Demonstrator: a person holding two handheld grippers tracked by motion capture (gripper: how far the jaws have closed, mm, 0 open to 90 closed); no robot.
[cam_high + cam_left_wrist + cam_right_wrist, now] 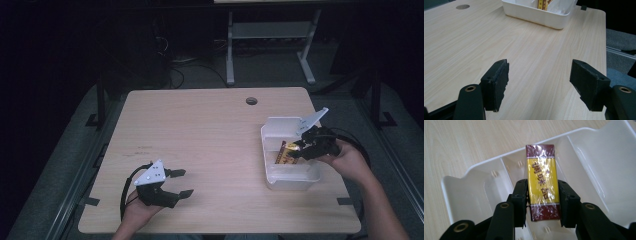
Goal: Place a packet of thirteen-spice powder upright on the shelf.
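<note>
The right tongs hug the packet inside the tray, at 3 o'clock on the surface. The grip looks maybe loosening. Lower it flat, then let go. The left tongs are wide open.

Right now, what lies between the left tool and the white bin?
Nothing but bare wooden table separates the left tool from the white bin, as the high view shows.

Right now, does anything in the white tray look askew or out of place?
Nothing stands out. The yellow and maroon packet sits straight between the right gripper jaws over the white tray, its wrapper intact.
</note>
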